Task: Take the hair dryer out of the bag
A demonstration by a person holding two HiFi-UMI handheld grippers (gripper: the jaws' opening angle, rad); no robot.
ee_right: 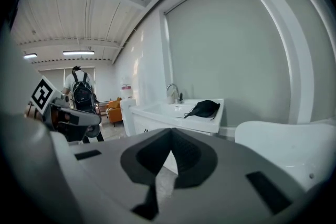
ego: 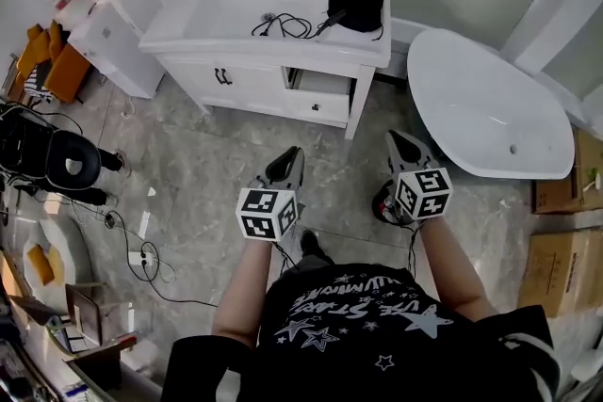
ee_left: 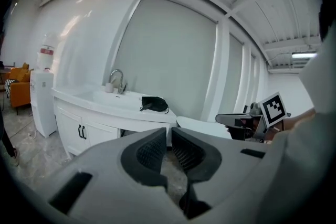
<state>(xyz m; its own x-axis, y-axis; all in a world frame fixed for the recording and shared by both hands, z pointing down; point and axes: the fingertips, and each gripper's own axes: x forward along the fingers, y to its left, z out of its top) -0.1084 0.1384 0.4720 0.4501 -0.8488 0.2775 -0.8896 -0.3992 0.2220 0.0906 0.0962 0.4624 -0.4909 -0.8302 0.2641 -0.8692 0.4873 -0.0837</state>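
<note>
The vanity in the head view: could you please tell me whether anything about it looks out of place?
Yes. The drawer under the black bag stands partly pulled out, while the cabinet doors beside it are shut. A black cord also lies in a loose tangle next to the bag.

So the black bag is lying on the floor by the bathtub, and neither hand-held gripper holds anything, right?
Not quite. The black bag lies on top of the white vanity, at its right end, not on the floor; the head view shows it. The rest holds: neither the left hand-held gripper nor the right hand-held gripper holds anything.
</note>
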